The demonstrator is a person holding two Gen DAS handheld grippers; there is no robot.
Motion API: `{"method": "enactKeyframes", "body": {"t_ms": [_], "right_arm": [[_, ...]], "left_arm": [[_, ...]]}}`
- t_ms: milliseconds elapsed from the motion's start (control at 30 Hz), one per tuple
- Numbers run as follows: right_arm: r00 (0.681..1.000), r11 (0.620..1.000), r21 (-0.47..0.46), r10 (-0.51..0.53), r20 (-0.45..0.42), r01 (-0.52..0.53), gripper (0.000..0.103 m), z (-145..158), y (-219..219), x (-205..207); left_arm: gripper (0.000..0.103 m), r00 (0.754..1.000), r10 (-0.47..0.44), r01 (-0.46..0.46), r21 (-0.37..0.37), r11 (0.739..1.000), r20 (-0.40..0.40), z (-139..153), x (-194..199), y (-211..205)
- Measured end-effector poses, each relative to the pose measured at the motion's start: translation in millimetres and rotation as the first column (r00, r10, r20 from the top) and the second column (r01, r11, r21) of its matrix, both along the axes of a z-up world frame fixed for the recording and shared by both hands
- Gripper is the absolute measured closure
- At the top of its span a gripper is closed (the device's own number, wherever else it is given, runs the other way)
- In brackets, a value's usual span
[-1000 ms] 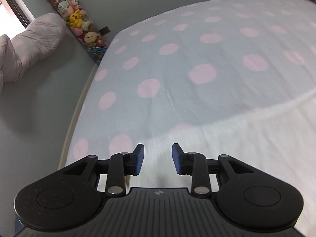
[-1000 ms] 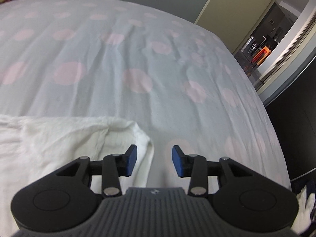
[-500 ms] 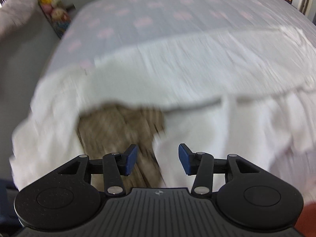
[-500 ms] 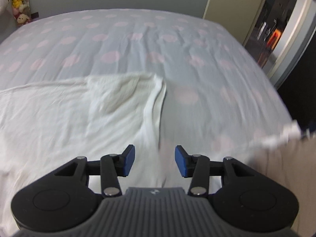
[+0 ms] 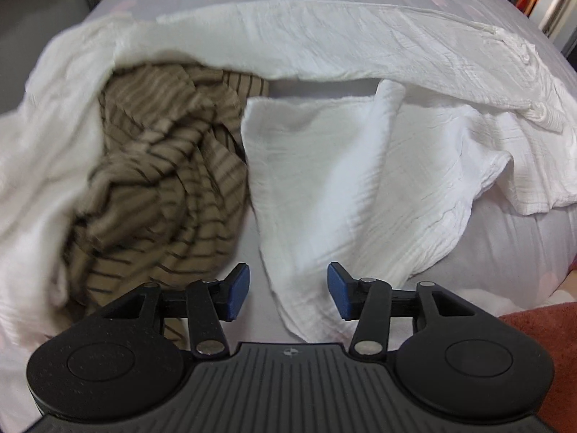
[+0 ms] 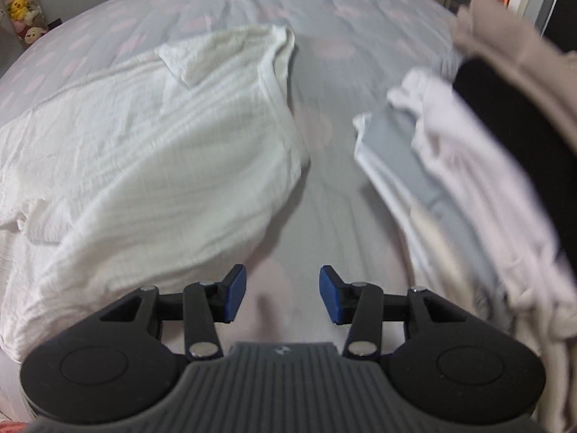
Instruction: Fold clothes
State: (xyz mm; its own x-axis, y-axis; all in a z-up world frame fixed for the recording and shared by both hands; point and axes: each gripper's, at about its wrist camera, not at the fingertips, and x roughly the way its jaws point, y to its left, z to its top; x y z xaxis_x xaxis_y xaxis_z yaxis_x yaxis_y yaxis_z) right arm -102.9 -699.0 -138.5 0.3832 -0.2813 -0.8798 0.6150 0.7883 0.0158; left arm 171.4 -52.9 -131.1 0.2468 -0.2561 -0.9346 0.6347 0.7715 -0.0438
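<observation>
One white garment (image 5: 360,151), long axis left-right; one striped garment (image 5: 162,187). Left tool (image 5: 288,296) opening, empty; right tool (image 6: 283,294) released.

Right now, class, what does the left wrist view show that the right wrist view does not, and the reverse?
Only the left wrist view shows the crumpled brown striped garment. Only the right wrist view shows the blurred pile of pale grey and cream clothes and the row of plush toys. Both show the wrinkled white cloth on the pink-spotted grey bedsheet.
</observation>
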Motion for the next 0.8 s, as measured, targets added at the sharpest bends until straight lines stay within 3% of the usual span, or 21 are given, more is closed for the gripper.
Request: {"method": "enactKeyframes", "body": {"t_ms": [300,333,367,400,533,700,800], "right_arm": [[1.0,1.0,0.014,-0.003,0.007,0.003,0.054,-2,-5,16],[1.0,1.0,0.016,-0.01,0.011,0.009,0.054,-2,-7,18],[1.0,1.0,0.02,-0.018,0.017,0.018,0.054,-1,-9,19],[0.999,0.999,0.028,-0.03,0.026,0.029,0.054,0,-13,19],[0.993,0.994,0.051,-0.098,0.066,0.095,0.054,4,-31,16],[0.986,0.986,0.085,-0.148,0.075,0.141,0.056,-7,-46,17],[0.978,0.975,0.147,-0.183,0.1,0.168,0.058,-17,-51,20]], "left_arm": [[0.056,0.996,0.047,-0.047,0.0,0.999,-0.078,-33,11,-6],[0.062,0.995,0.054,-0.055,-0.015,0.998,-0.079,-32,12,-5],[0.081,0.995,0.053,-0.055,-0.03,0.998,-0.083,-29,14,-4],[0.092,0.995,0.045,-0.049,-0.041,0.998,-0.088,-26,15,-3],[0.095,0.999,0.016,-0.017,-0.044,0.999,-0.039,3,14,-3],[0.096,0.992,0.107,-0.103,-0.049,0.993,0.071,52,24,21],[0.096,0.986,0.136,-0.135,-0.018,0.991,0.093,67,29,29]]}}
